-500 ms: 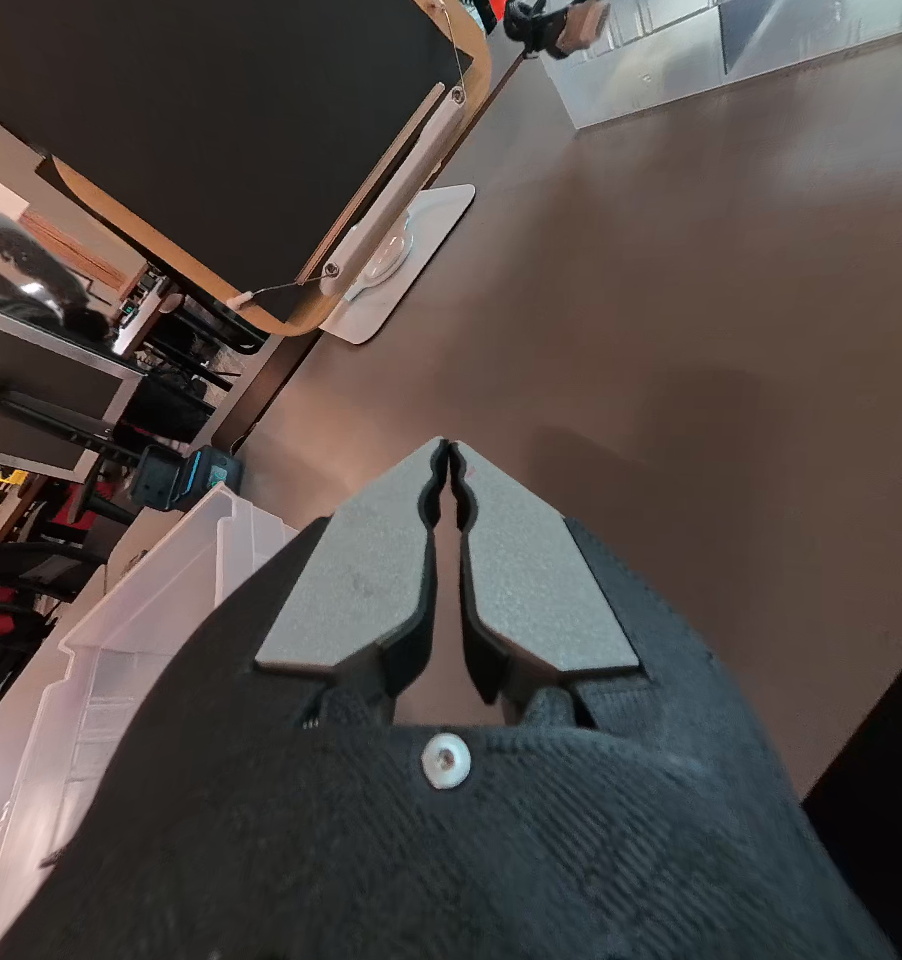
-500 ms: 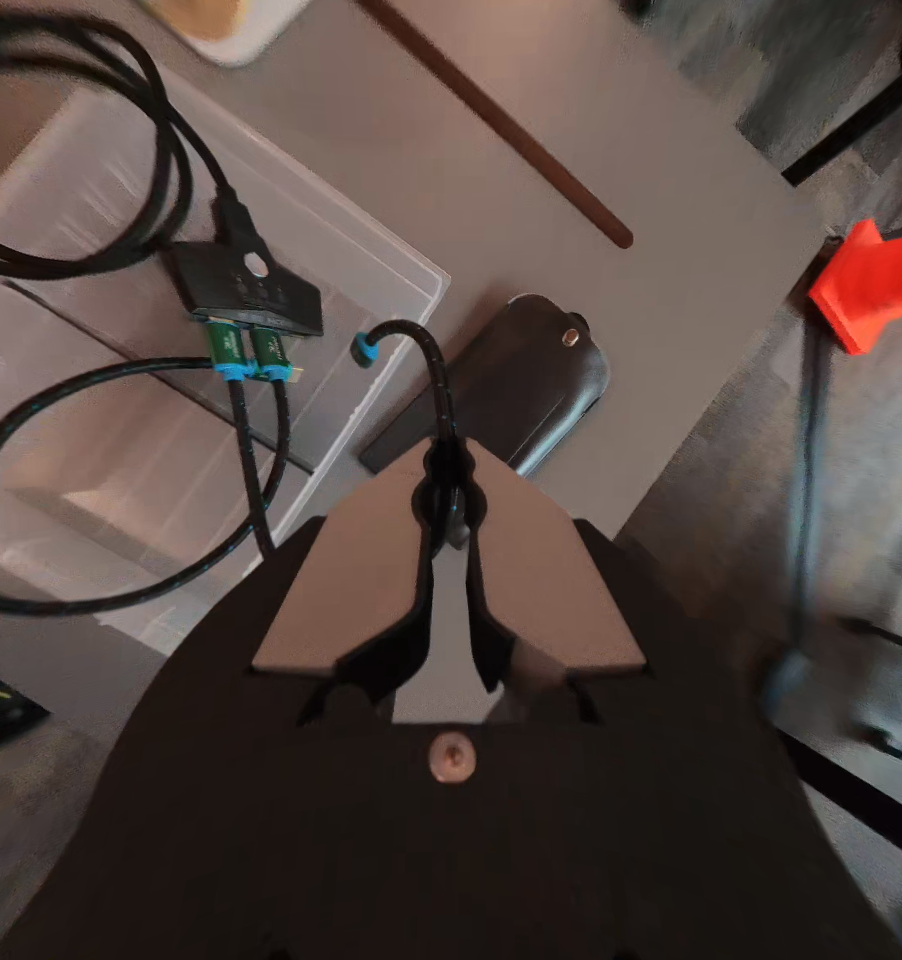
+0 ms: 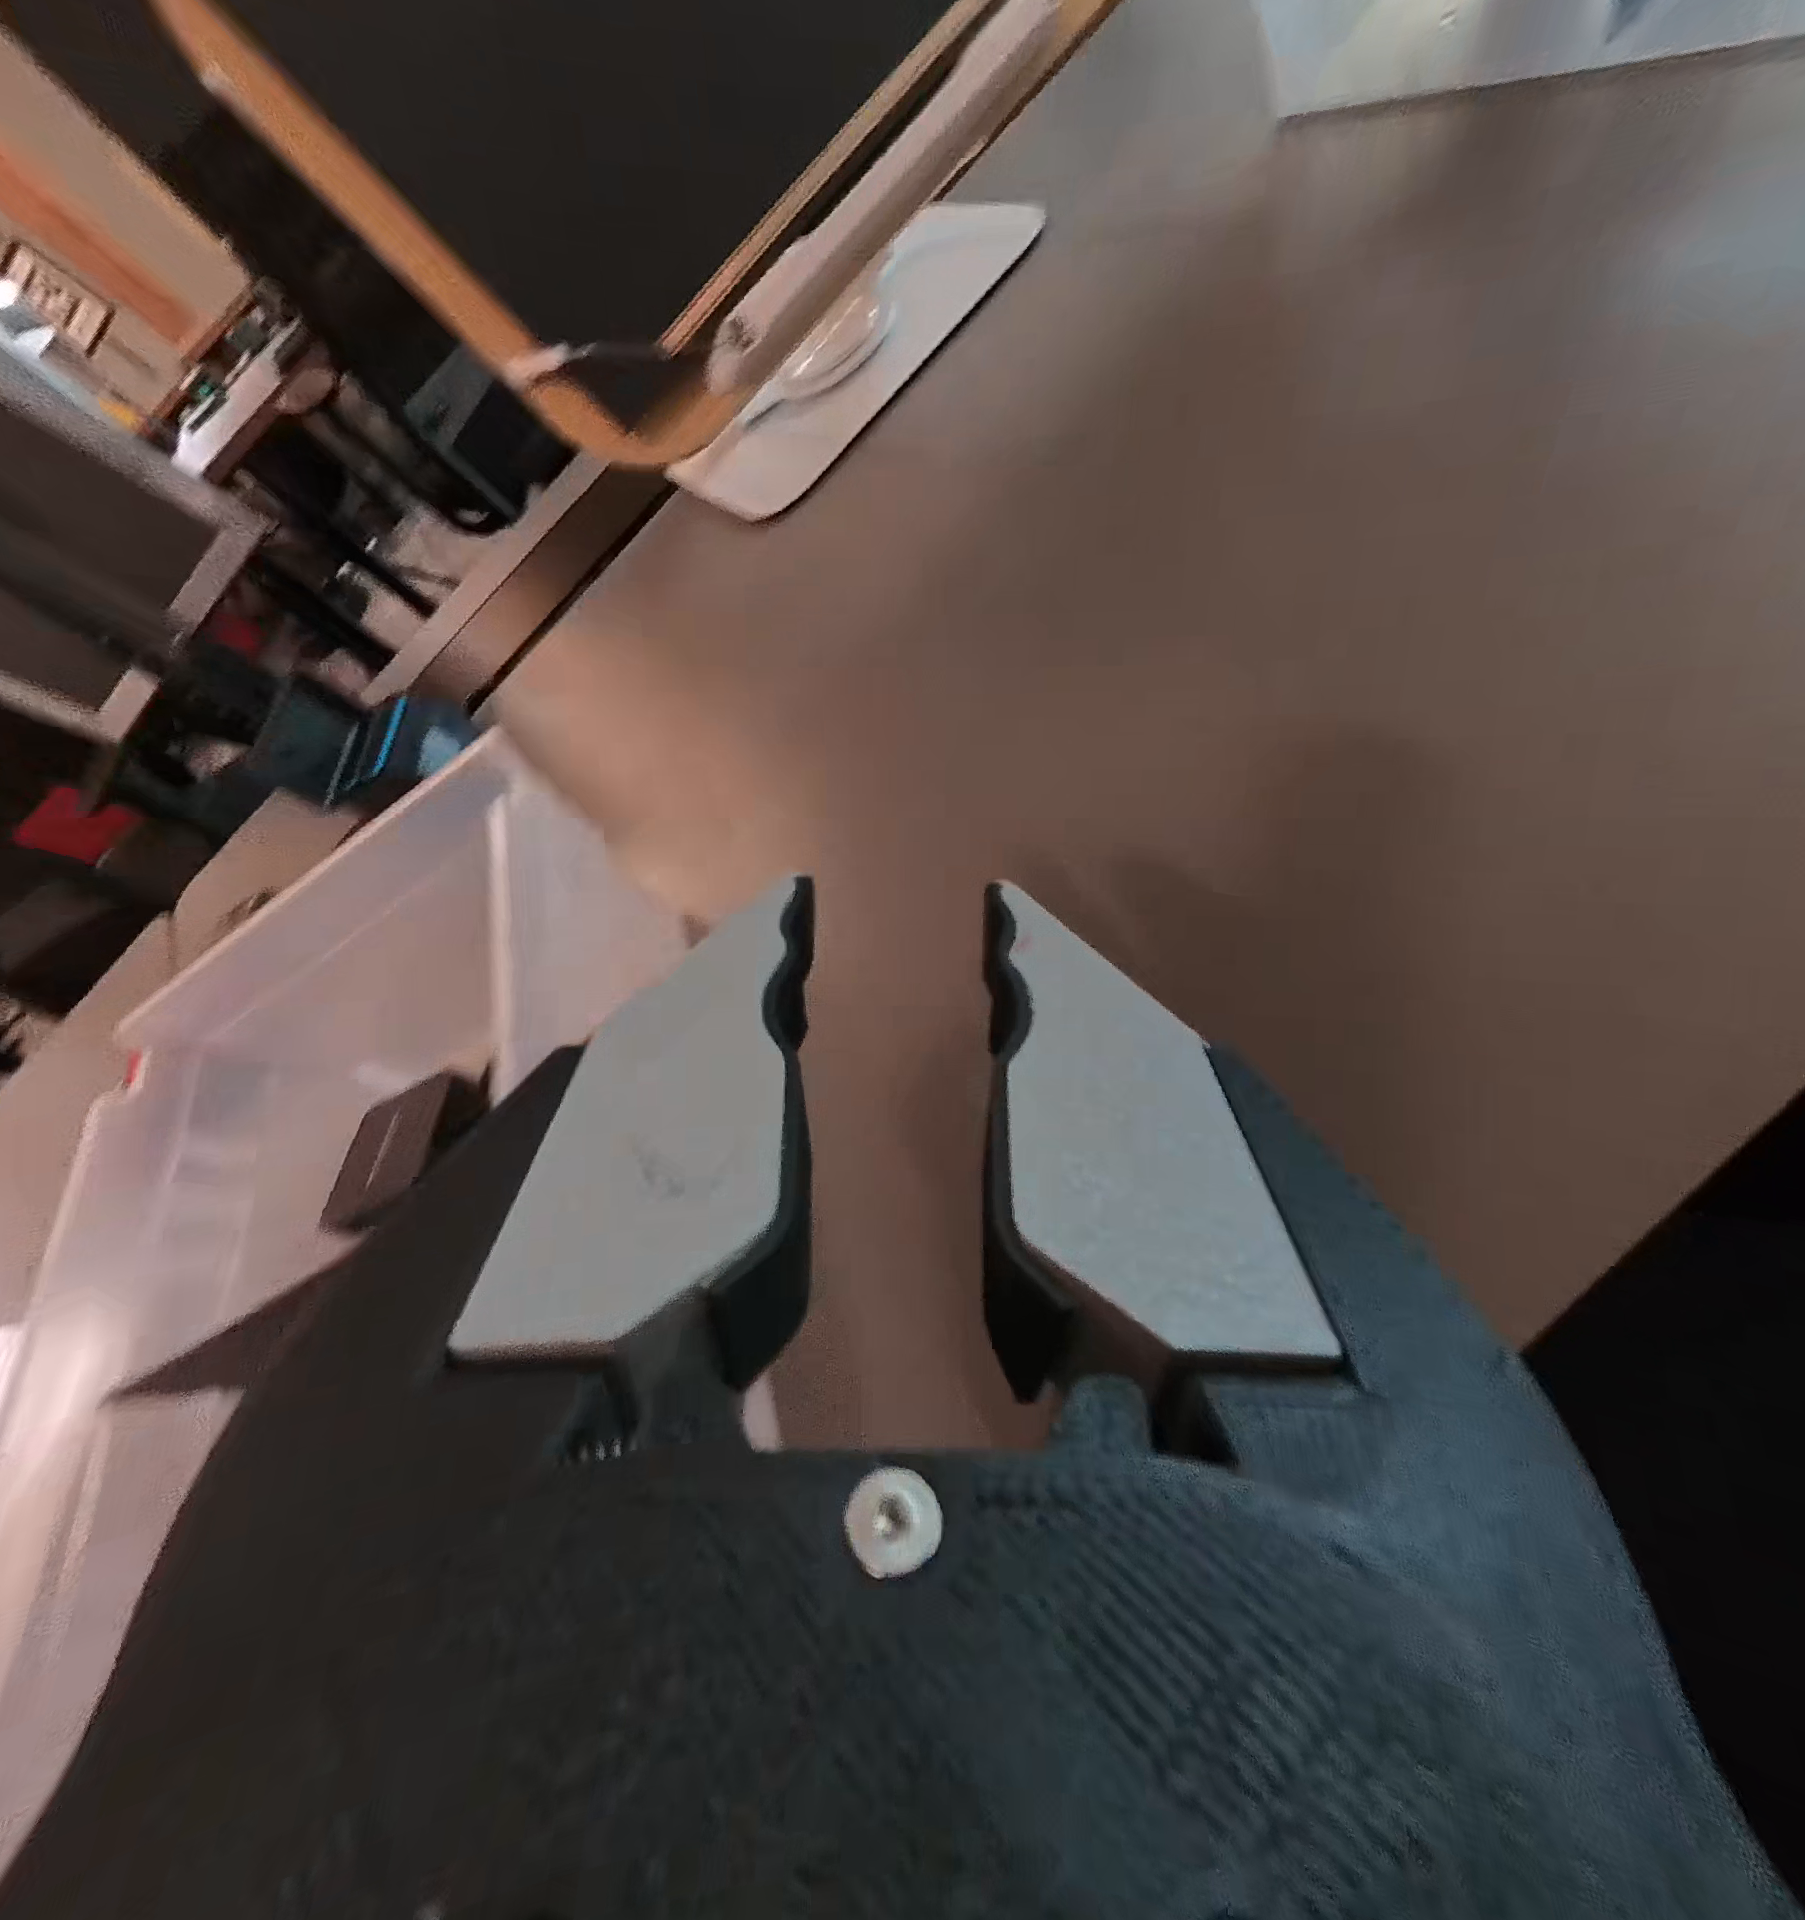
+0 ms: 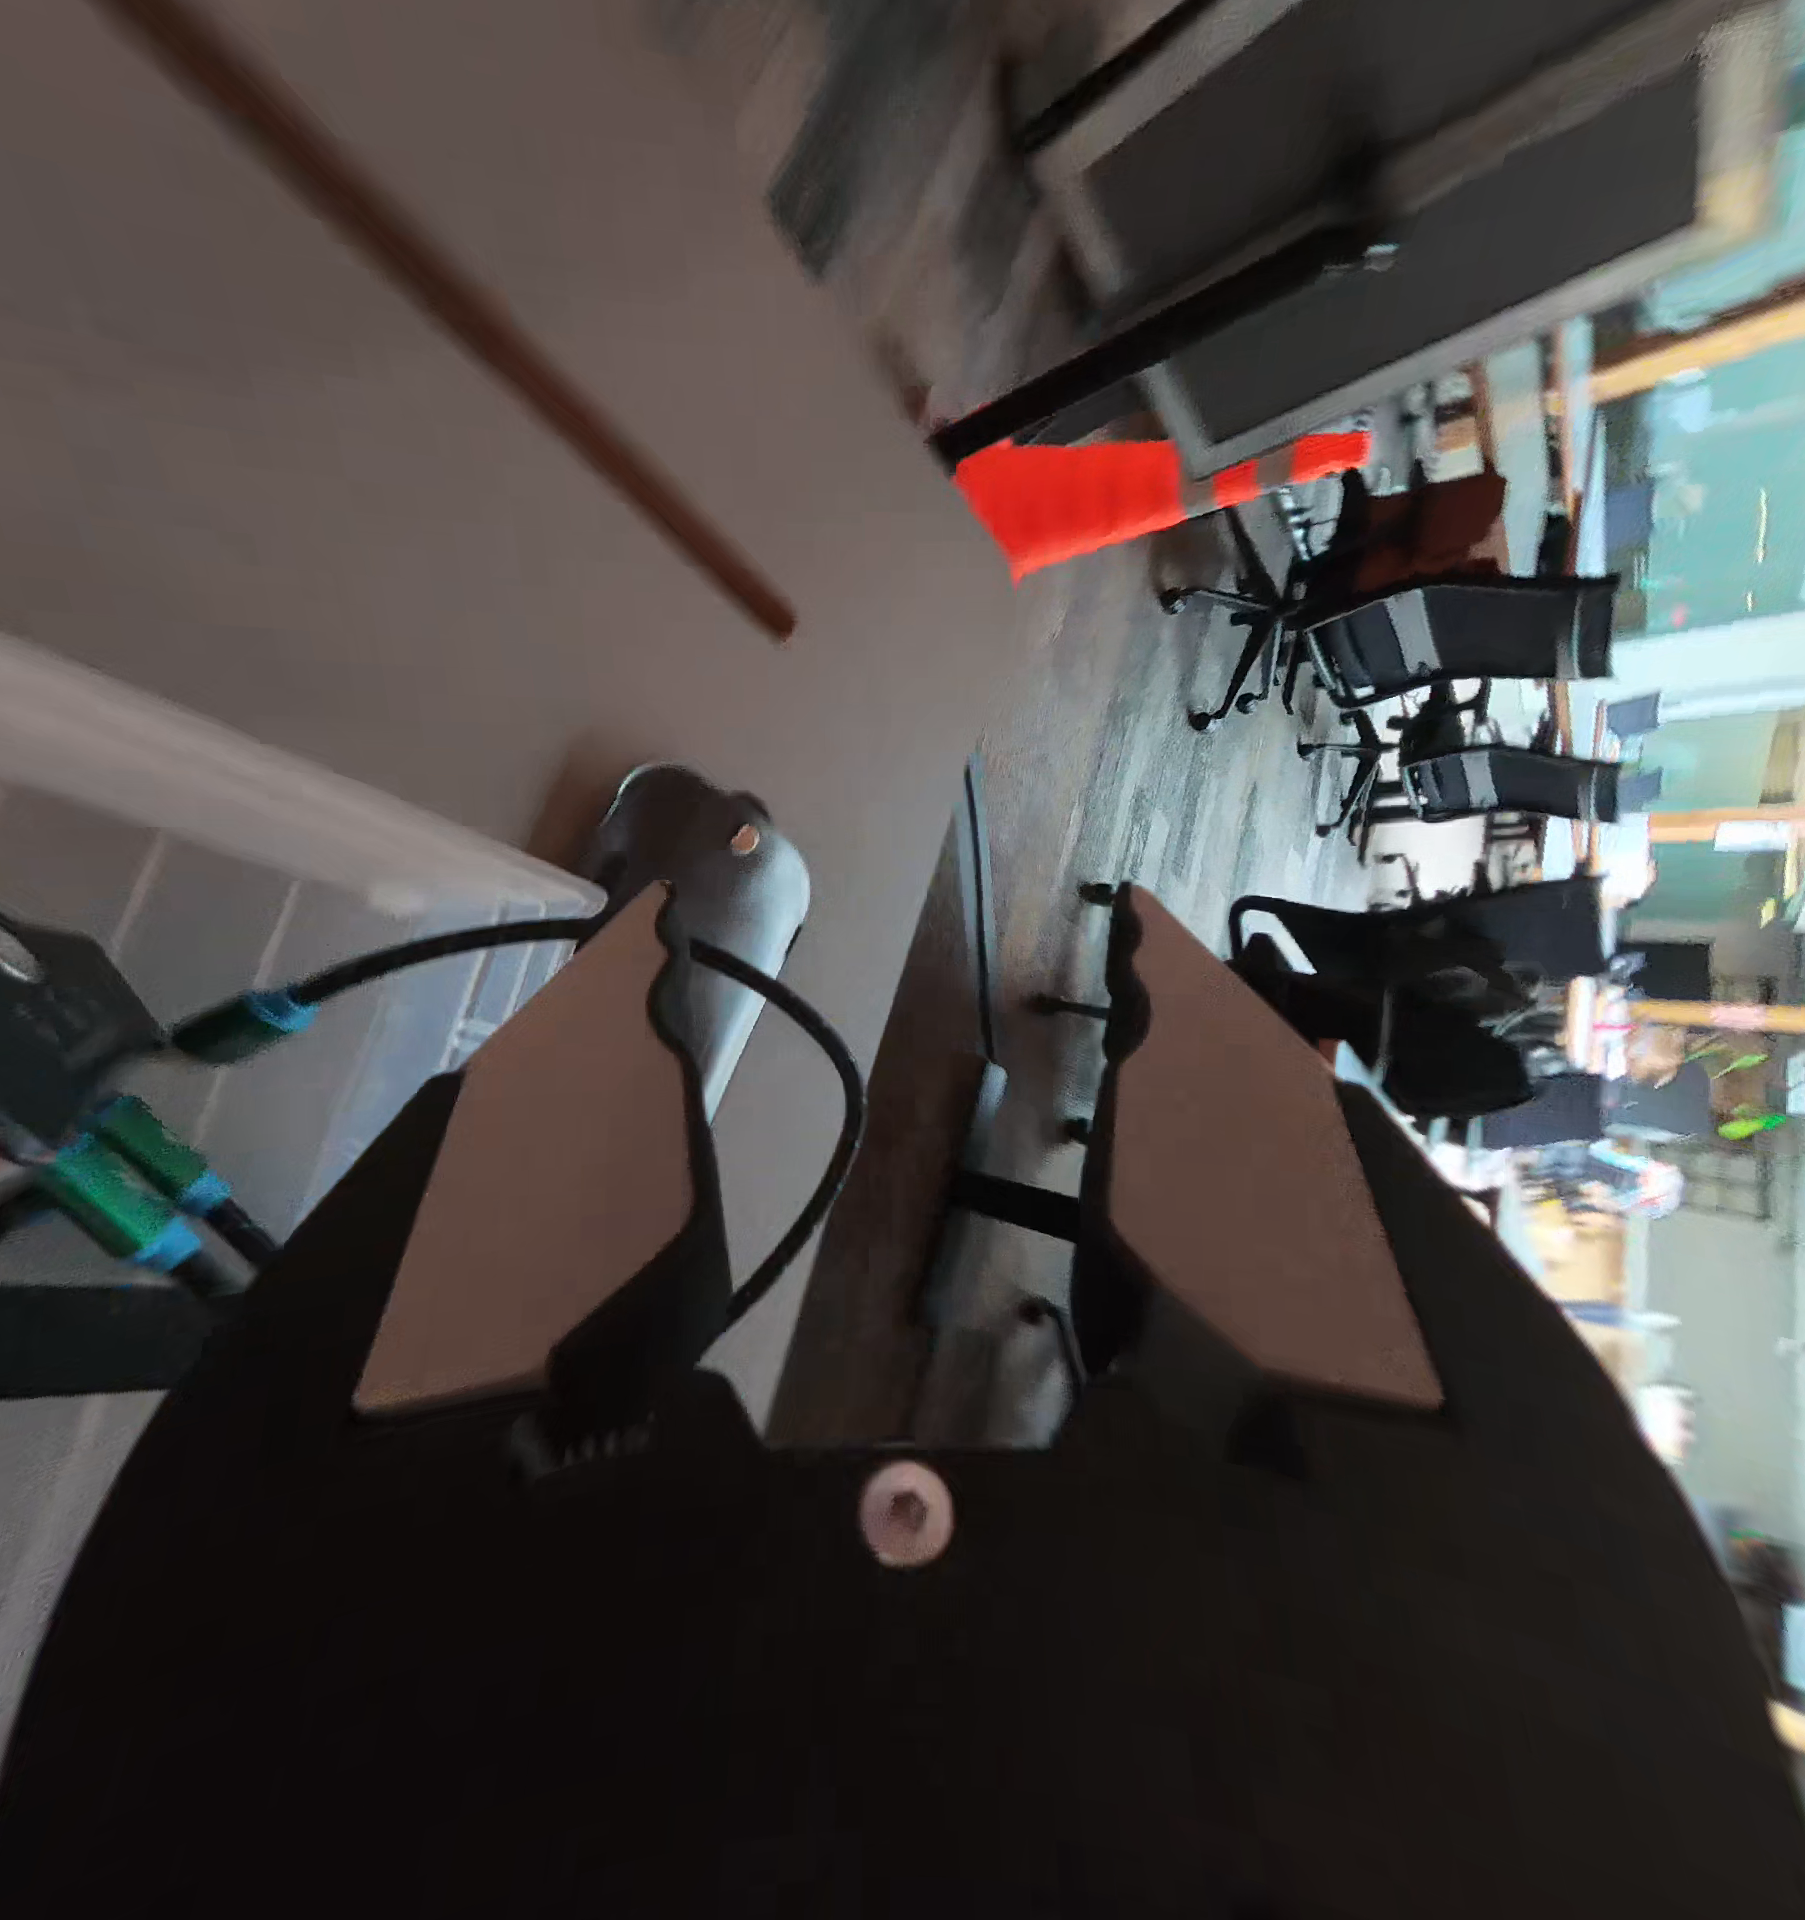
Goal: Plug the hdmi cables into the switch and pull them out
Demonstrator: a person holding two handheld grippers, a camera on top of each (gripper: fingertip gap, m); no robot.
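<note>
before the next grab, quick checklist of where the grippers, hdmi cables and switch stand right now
1. Left gripper open, nothing between its fingers: ok.
2. Right gripper open: ok.
3. Two green plugs seated side by side in the switch: ok.
4. Third green plug seated in the switch: cannot tell, blurred.
5. Black cable looping between the right fingers, not pinched: not ok.
6. Switch resting in the clear bin: ok.

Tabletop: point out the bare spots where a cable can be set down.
Free: the brown tabletop ahead of the open left claw, between the white monitor base, the clear bin and the table's right edge. Crowded: around the switch, where green plugs and cables bunch.
</note>
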